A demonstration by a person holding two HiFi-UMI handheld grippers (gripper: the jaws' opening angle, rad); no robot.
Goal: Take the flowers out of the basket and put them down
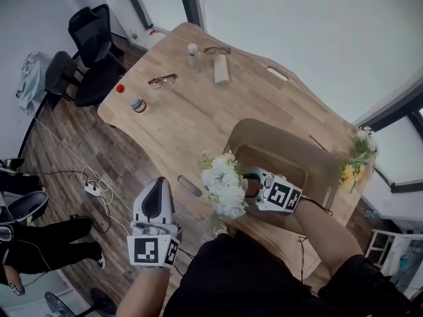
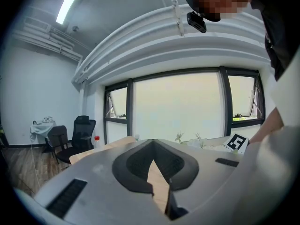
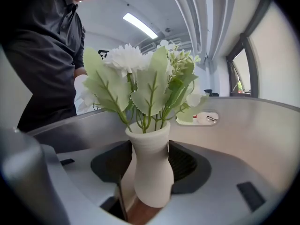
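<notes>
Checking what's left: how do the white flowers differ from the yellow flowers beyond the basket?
The white flowers stand in a white vase between the right hand-held gripper's jaws; the yellow flowers show no vase and are untouched. White sits at the table's near edge, yellow at its right end. Both are outside the basket.

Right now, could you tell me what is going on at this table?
A person stands at a wooden table with a hand-held tool in each hand. The right tool has its jaws wide apart on either side of a white vase of white flowers, by the near-left corner of the basket. The jaws do not appear to squeeze it. The left tool hangs beside the table's near edge, jaws together and empty.
</notes>
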